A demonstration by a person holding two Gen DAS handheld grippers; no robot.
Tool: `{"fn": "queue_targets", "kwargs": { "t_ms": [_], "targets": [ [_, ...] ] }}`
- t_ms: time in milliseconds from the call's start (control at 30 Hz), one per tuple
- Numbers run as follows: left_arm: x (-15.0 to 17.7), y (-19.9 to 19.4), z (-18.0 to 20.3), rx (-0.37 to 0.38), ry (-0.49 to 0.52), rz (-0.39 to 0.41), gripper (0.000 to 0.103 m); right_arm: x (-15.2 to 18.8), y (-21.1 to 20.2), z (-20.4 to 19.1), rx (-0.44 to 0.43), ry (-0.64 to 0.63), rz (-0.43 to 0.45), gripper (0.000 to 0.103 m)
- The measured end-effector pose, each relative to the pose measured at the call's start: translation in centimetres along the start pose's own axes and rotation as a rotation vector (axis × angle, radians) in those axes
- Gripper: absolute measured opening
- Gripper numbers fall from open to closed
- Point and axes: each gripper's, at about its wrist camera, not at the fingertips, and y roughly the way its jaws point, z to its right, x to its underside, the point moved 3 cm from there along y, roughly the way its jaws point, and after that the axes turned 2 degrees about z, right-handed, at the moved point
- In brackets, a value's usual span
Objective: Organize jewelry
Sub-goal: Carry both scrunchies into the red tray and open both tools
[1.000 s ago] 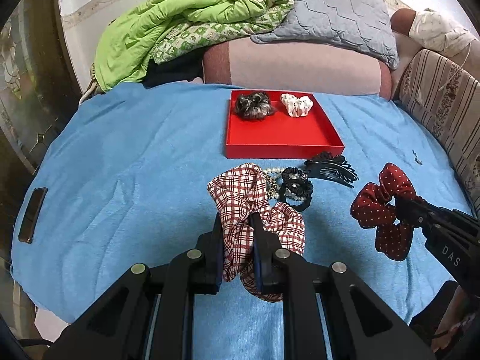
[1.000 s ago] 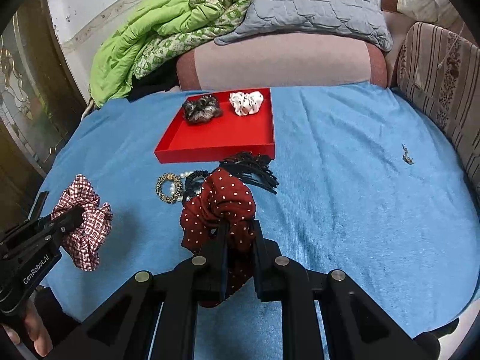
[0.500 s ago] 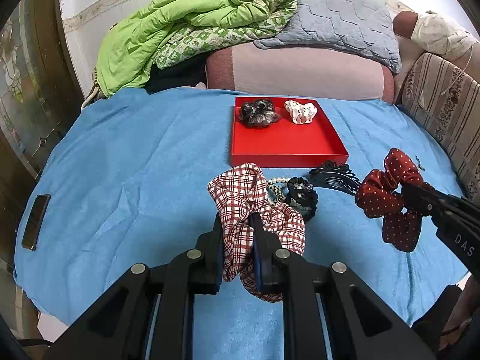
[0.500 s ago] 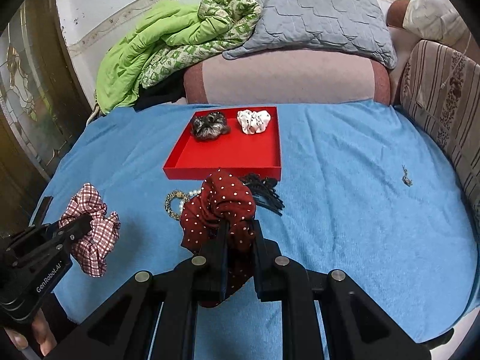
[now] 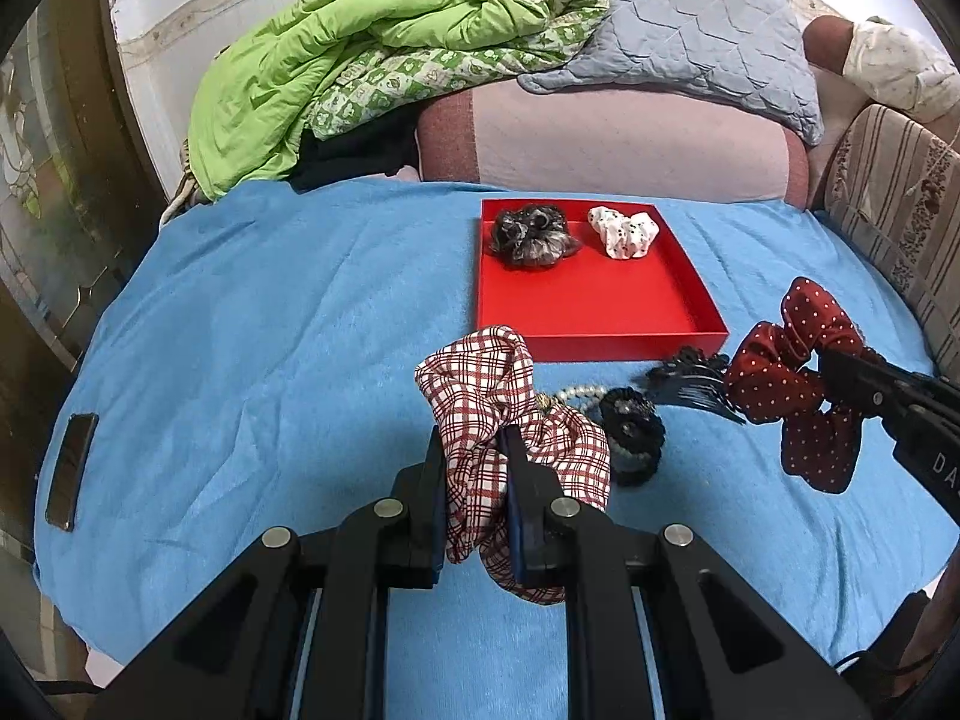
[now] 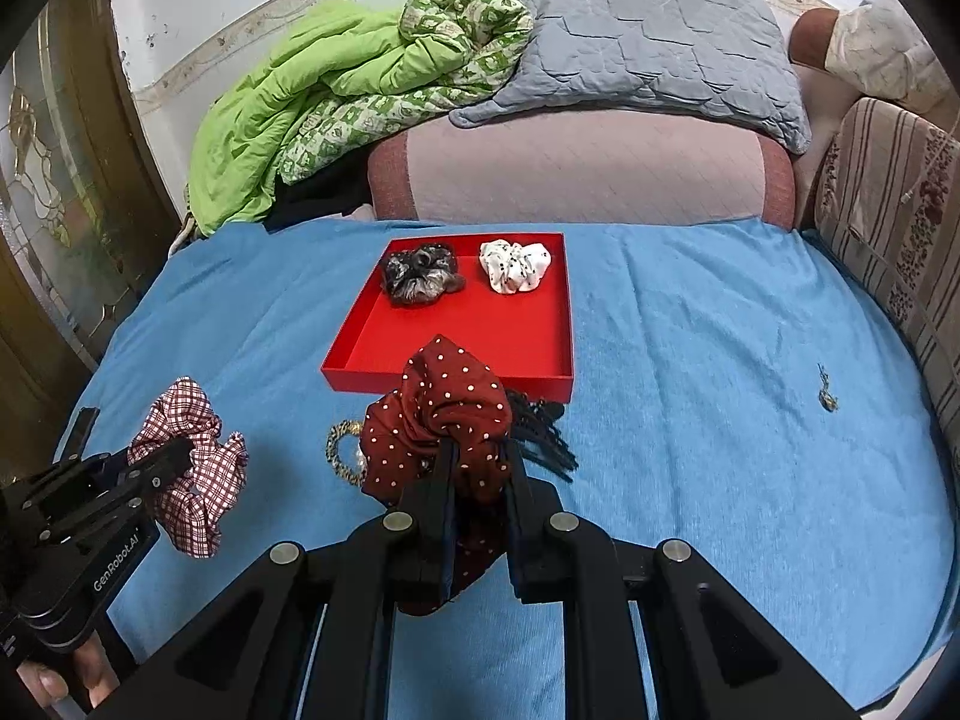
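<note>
Scrunchies held in both grippers, tray just ahead

Plaid scrunchie (image 5: 510, 420) is pinched in the left gripper (image 5: 477, 450), jaws closed on a fold of the cloth; the loop stands up past the fingertips and the rest droops below them. Dotted red scrunchie (image 6: 441, 414) is held the same way in the right gripper (image 6: 480, 450), jaws clamped on it, cloth bunched above the tips.

Both appear lifted clear of the blue cover (image 5: 270, 330). The red tray (image 5: 600, 348) lies ahead of both grippers, its near wall facing them. A grey scrunchie (image 5: 528, 234) and a white scrunchie (image 5: 624, 231) sit side by side along its far wall; the near half of the floor is bare.

From the right wrist view the dotted one hangs almost over the tray's near wall, so the right hand looks nearer. The left hand is off to the tray's left and a little further back.

On the cover between grippers and tray: a black comb clip (image 5: 696, 381), a black beaded band (image 5: 633, 432), a pearl bracelet (image 5: 579, 393). The likely next step is carrying each scrunchie forward over the near wall, clear of those pieces.
</note>
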Motion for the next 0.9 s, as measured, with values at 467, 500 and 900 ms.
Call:
{"fn": "queue_targets", "kwargs": {
  "t_ms": [467,500,900],
  "targets": [
    [-2.9,5.1,0.1,-0.019,0.032,-0.030,0.015,-3.6,4.3,1.2,0.011,0.008,-0.016,0.015],
    [-3.3,5.6,0.1,-0.018,0.033,-0.032,0.015,-3.9,4.6,1.3,0.013,0.008,-0.017,0.015],
    [-9.4,12.1,0.5,0.002,0.053,-0.051,0.015,-7.9,11.0,3.2,0.028,0.025,-0.047,0.015]
  ]
}}
